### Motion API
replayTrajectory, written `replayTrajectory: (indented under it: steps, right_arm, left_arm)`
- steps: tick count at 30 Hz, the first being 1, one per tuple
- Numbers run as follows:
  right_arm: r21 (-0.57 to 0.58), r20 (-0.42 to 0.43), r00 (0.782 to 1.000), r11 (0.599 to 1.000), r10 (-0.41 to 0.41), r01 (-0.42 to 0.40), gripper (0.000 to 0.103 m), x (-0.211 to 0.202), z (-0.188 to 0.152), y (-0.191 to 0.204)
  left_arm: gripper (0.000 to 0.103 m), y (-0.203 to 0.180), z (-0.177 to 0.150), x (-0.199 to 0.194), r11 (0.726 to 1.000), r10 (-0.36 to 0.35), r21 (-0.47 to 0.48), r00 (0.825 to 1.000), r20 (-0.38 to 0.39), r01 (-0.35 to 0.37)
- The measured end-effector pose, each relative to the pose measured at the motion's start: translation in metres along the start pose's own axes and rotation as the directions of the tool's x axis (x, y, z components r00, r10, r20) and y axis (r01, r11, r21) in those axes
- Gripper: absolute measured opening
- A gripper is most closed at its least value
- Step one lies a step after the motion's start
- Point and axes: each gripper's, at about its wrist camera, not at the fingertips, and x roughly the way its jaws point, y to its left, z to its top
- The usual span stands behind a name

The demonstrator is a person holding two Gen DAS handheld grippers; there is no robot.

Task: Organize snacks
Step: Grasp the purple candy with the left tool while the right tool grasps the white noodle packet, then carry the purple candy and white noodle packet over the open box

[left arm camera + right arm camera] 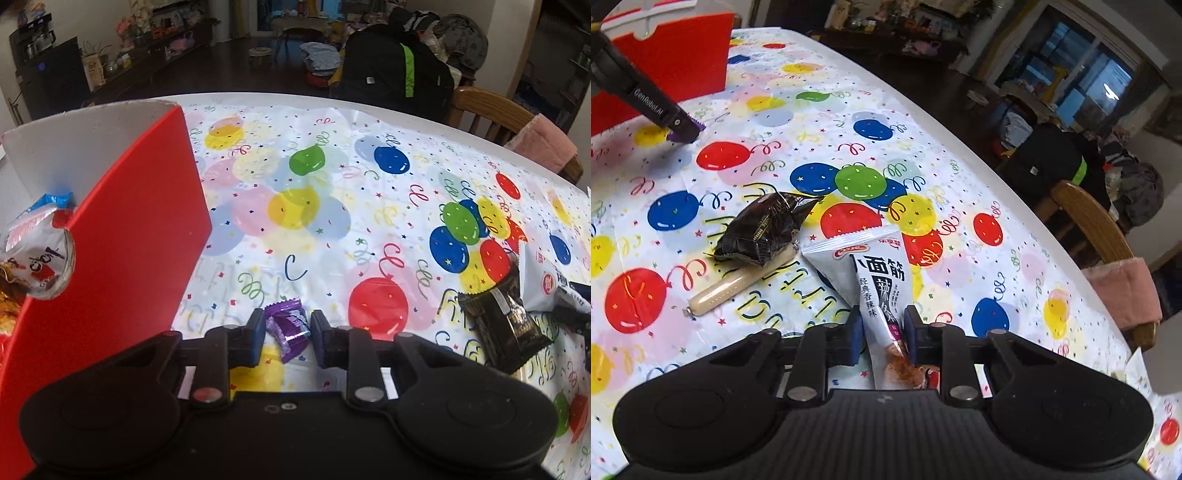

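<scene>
My left gripper is low over the balloon-print tablecloth, shut on a small purple candy whose wrapper fills the gap between the fingers. Just to its left stands a red box with white inner walls and several snack packets inside. From the right wrist, that gripper touches down by the red box. My right gripper is shut on a white spicy-strip packet. Beside it a black packet lies on a pale sausage stick.
A wooden chair with a pink cloth stands at the table's far right edge. A black bag sits behind the table. The black packet and white packet lie to the right of my left gripper.
</scene>
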Motion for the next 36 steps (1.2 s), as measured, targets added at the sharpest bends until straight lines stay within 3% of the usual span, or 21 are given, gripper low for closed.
replayTrajectory:
  steps: [11, 23, 36]
  right_arm:
    - [0.177, -0.017, 0.999, 0.984, 0.030, -0.026, 0.017, -0.036, -0.005, 0.001]
    - [0.290, 0.006, 0.999, 0.956, 0.052, -0.052, 0.017, -0.094, -0.007, 0.024]
    - [0.382, 0.075, 0.993, 0.918, 0.087, -0.109, 0.017, -0.154, 0.029, 0.072]
  left_arm:
    - [0.020, 0.009, -0.010, -0.017, 0.999, -0.038, -0.006, 0.999, -0.005, 0.038]
    - [0.020, 0.012, -0.029, -0.057, 0.994, -0.107, 0.027, 0.994, 0.014, 0.106]
    - [0.020, 0.033, -0.034, -0.111, 0.977, -0.201, 0.086, 0.978, 0.057, 0.195]
